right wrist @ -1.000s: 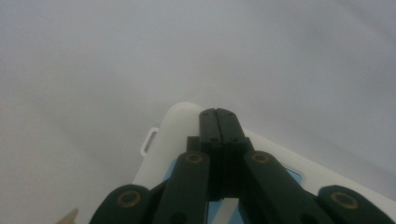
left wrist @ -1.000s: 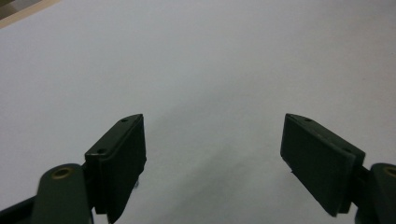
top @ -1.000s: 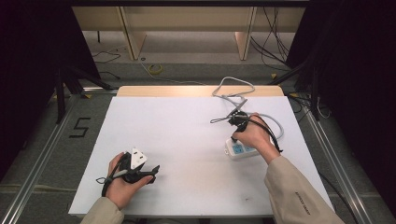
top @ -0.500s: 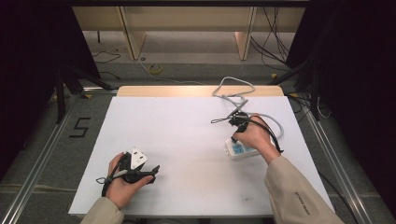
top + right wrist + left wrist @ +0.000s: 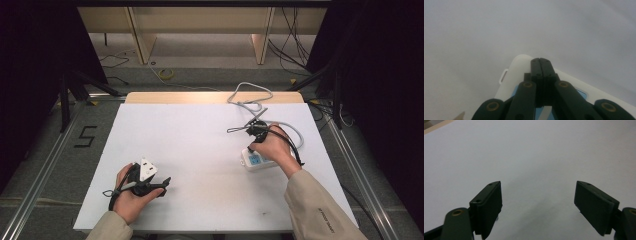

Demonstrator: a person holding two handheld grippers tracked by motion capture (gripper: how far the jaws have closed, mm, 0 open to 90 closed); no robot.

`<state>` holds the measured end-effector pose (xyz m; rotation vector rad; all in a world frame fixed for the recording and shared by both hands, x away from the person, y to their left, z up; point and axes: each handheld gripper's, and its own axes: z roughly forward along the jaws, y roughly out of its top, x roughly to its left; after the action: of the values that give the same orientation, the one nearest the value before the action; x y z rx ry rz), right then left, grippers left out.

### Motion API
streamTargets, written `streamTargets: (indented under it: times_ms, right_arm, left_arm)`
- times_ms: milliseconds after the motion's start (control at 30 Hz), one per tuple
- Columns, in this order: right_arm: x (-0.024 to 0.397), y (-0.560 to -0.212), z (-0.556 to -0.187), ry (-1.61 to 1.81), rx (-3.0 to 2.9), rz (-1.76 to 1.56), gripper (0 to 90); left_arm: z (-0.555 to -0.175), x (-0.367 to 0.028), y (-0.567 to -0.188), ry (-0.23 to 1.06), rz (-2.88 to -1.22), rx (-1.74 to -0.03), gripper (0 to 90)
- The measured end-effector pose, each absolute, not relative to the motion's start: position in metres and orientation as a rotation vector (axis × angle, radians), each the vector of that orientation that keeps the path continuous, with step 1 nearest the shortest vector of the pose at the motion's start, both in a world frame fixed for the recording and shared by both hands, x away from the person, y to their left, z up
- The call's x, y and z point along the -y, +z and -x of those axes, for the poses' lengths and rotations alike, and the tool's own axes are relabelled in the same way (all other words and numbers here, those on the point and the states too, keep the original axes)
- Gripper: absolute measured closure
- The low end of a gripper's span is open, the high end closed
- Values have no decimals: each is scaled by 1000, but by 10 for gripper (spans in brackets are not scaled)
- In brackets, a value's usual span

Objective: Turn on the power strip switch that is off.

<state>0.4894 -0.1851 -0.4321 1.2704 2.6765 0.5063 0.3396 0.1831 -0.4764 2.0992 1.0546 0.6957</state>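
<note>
Left gripper sits low at the near-left of the white surface, held in the left hand; its fingers are wide apart with nothing between them, bare white surface showing through the gap in the left gripper view; grey three-cornered plate on top of it, cable looping off to its left.

Right gripper is at the right side of the surface, gripped by the right hand; its fingers are pressed together, nothing visible between them; the tips sit over the white power strip, right at its rounded end; cannot tell from the pictures whether they touch its top face or hang just above it.

Power strip lies flat on the surface at the right, partly under the right hand; white body with a blue panel on top; small slot visible in its rim in the right gripper view.

Grey cord runs from the strip area toward the far edge, loops over the wooden strip at the back of the surface; a second stretch curves round the right side of the hand; black cable trails from the right gripper toward the wrist.

Grippers well apart from each other; beige sleeve on the right forearm; floor marking "5" left of the surface.
</note>
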Motion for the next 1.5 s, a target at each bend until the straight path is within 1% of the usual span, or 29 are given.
streamTargets:
  times_ms: [300,667,1167,1500]
  right_arm:
    - [192,-429,-484,551,-2647,-1254,881]
    - [203,-423,-471,641,-2627,-1238,817]
    - [229,-426,-439,782,-2584,-1221,719]
    - [246,-429,-422,859,-2543,-1225,625]
  left_arm:
    - [-340,-183,-477,694,-2100,-1054,222]
    - [-339,-184,-478,688,-2109,-1055,221]
    - [-339,-183,-479,684,-2108,-1060,219]
    - [-339,-183,-479,680,-2112,-1062,216]
